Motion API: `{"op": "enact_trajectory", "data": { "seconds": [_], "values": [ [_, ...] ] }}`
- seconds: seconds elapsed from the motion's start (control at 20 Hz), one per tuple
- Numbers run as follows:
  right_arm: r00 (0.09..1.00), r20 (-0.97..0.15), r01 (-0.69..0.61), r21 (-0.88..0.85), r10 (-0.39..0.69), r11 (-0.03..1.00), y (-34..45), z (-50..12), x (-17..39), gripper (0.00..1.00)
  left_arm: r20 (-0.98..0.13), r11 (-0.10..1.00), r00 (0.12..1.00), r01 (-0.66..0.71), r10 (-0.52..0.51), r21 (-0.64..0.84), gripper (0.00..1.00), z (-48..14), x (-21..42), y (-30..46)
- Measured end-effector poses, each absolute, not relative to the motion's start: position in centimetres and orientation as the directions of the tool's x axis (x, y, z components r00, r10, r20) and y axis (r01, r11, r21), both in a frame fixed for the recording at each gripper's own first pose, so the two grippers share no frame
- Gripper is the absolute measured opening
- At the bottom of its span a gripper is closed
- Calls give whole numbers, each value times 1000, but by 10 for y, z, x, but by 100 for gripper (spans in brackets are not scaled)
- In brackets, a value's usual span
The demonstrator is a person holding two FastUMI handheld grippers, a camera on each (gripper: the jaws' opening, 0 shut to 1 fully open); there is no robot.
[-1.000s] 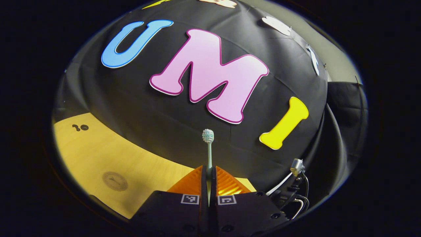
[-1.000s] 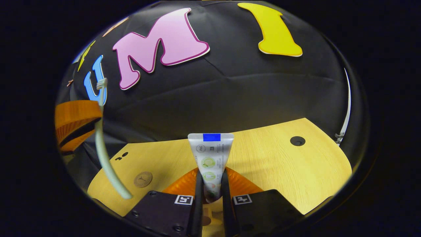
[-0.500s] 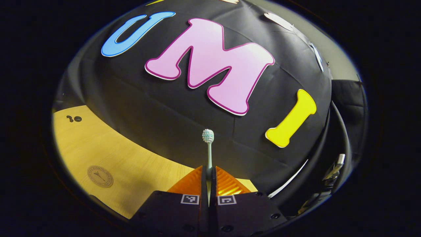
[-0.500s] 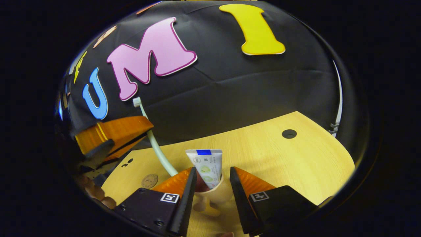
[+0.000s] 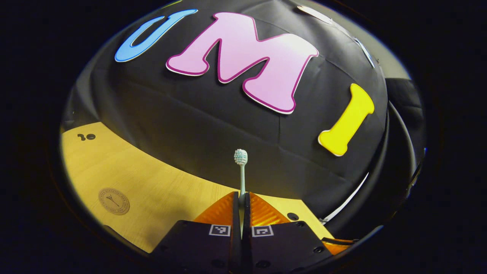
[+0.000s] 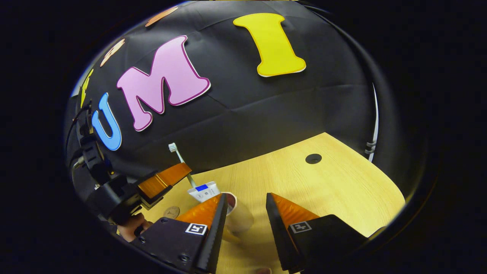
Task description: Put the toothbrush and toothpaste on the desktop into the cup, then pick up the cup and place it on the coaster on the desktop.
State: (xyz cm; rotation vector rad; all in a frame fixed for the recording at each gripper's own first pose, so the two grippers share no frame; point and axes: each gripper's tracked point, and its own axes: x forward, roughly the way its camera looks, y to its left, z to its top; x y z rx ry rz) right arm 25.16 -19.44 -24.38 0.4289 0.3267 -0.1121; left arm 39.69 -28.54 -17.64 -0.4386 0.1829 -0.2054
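Note:
My left gripper (image 5: 242, 197) is shut on the pale green toothbrush (image 5: 241, 167), whose bristle head stands straight up from the fingertips. The right gripper view shows that same left gripper (image 6: 184, 173) at the left, holding the toothbrush (image 6: 179, 156) tilted over a beige cup (image 6: 240, 220). The white toothpaste tube (image 6: 203, 191) leans out of the cup's mouth. My right gripper (image 6: 245, 202) is open, with a finger on either side of the cup and clear of it. The toothbrush's lower end is hidden behind the tube. A round brown coaster (image 5: 113, 201) lies on the table at the left.
The light wooden table (image 6: 335, 190) runs to the booth's black cloth wall. It has a round dark hole (image 6: 313, 158) at the far right. The coaster (image 6: 171, 211) lies just left of the cup. A hand (image 6: 131, 228) holds the left gripper.
My right gripper opened and let the toothpaste drop into the cup, then drew back. My left gripper brought the toothbrush in closer to the cup.

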Motion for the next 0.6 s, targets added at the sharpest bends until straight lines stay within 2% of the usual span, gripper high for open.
{"op": "enact_trajectory", "data": {
  "seconds": [0.45, 0.6],
  "values": [
    [937, -345, 183, 378, -46, 908, -198, -249, 243, 64, -138, 924, 962, 179, -237, -338, 7, -206, 379, -296],
    [936, -347, 189, 379, -50, 906, -198, -248, 240, 64, -164, 925, 946, 218, -278, -311, 12, -219, 370, -305]
  ]
}}
